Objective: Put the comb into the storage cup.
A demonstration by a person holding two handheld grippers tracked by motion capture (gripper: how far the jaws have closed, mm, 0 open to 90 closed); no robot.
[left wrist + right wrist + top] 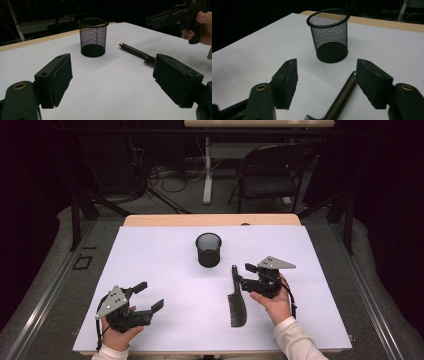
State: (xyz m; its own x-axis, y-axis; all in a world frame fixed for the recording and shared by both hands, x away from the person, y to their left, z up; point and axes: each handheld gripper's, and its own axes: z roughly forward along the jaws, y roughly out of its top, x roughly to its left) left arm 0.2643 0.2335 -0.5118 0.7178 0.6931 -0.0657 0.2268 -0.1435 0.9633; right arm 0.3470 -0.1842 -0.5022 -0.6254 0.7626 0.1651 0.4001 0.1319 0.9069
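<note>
Comb [237,301] lies flat at centre-right of high view, handle toward mesh cup [208,249]. Right gripper [244,275] released, jaws straddling handle tip, not pressing. Left gripper [148,296] released, lower left. Comb likely light, stiff, slick; handle gives best hold, teeth fragile.

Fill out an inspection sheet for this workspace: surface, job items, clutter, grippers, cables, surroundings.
Surface: white sheet on a wooden table, clean.
Job's things: black comb lying flat, handle toward the upright, empty mesh cup.
Clutter: nothing seen.
Grippers: left gripper open, apart from everything; right gripper open, jaws straddling the comb handle, not pressing it.
Cables: one trails from each gripper; more lie on the floor beyond the table.
Surroundings: dark room, black chair, another table's leg.
</note>
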